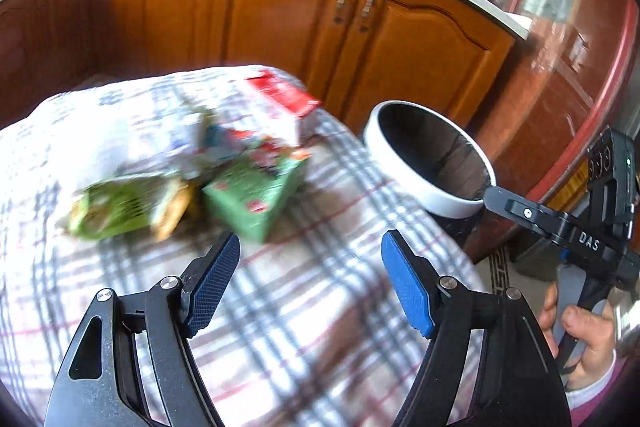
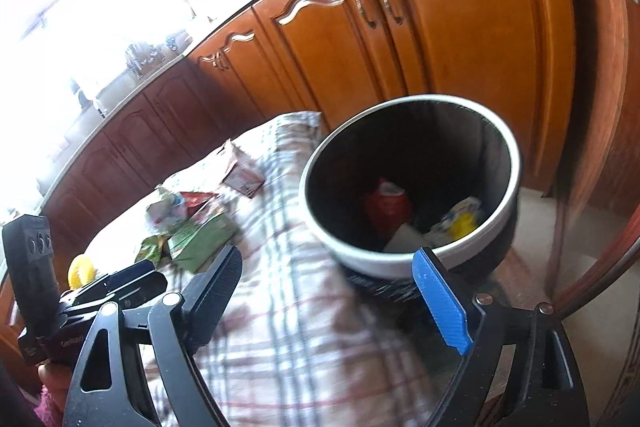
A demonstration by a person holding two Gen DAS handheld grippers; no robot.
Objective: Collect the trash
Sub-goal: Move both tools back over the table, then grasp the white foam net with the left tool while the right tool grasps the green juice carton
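On the checked cloth point(image 1: 304, 307) the left gripper point(image 1: 310, 277) stands wide and empty. The trash lies just beyond it: a green packet point(image 1: 120, 205) far left, a green box point(image 1: 256, 197) ahead of its left finger, a red-and-white carton point(image 1: 286, 107) farther off. The step looks like reaching for another piece; next, close on the green box. The bin point(image 2: 412, 259), right of the cloth, already holds scraps. The right gripper point(image 2: 332, 281) stands wide and empty, near the bin's rim.
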